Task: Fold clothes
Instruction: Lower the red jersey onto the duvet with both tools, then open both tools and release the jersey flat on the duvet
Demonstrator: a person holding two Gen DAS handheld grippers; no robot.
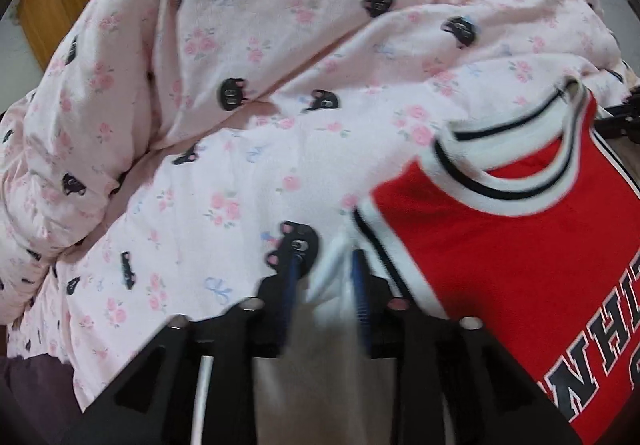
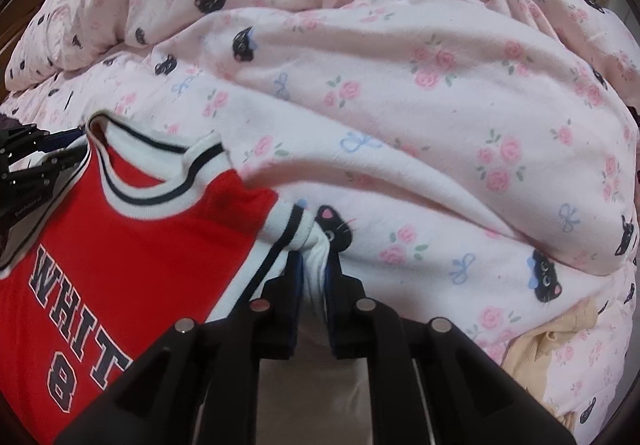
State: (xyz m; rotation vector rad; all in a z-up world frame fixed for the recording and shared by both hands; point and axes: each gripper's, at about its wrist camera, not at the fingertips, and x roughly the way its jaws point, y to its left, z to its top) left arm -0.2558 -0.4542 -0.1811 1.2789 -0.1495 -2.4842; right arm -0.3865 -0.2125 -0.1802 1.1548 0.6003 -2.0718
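Soft even indoor light, slight motion blur, fisheye-warped edges.

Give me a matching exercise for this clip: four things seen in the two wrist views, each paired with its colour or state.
Things:
1. sleeveless red jersey with white trim
2. pink floral quilt with black cat print
3. pale yellow cloth
4. right hand-held gripper

States:
A. clamped on a white shoulder strap
B. bears the word WHITE and the number 8
C. lies crumpled at the lower right of the right wrist view
D. rumpled, spread under everything

Pairs: 1-B, 2-D, 3-C, 4-A
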